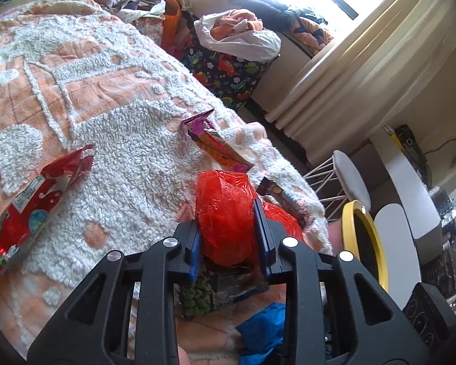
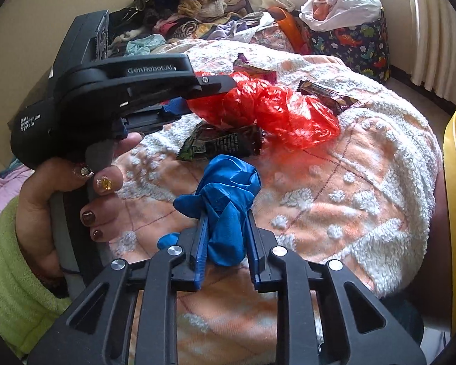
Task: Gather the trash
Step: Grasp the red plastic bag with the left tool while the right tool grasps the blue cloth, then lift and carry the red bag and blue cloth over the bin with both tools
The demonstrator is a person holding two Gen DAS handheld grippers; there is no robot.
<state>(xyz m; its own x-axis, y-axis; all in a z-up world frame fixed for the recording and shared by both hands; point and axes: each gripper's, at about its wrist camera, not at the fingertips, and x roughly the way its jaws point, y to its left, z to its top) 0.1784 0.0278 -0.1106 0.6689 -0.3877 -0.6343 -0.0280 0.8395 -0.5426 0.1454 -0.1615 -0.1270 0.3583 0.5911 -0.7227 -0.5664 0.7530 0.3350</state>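
Left gripper (image 1: pixel 231 237) clamped on red plastic bag (image 1: pixel 225 219), pads pressing both sides, bag bulging up between them. Same grip seen side-on from right wrist view: left gripper (image 2: pixel 209 97) pinching near end of red plastic bag (image 2: pixel 264 106), rest of bag trailing across blanket (image 2: pixel 364 188). Hand (image 2: pixel 60 188) with painted nails wrapped round left gripper's handle, green sleeve (image 2: pixel 9 273) at wrist.

Right gripper (image 2: pixel 226 243) closed on crumpled blue glove (image 2: pixel 225 200), pads tight against its lower part, top bunched above fingertips. Blue glove (image 1: pixel 261 331) also visible low in left wrist view, behind left gripper's frame.

All on bed under orange and white fuzzy blanket (image 1: pixel 106 115). More trash lying loose on it:
- red snack packet (image 1: pixel 30 206), torn open at top, well left of red bag
- pink-purple wrapper (image 1: pixel 215 143), just beyond red bag, top torn
- brown wrapper (image 1: pixel 285 200) near blanket's right edge, touching red bag's far side; same brown wrapper (image 2: pixel 328 94) at bag's far end in right view
- dark packet with green print (image 2: pixel 222 146), partly under red bag, between bag and blue glove

Yellow-rimmed bin (image 1: pixel 364 243) right of bed edge, only rim showing. White stool (image 1: pixel 349 179) behind it. Dinosaur-print bag (image 1: pixel 228 76) by window, white plastic bag of clothes (image 1: pixel 243 33) on top. Clothes heaped at far end of bed.
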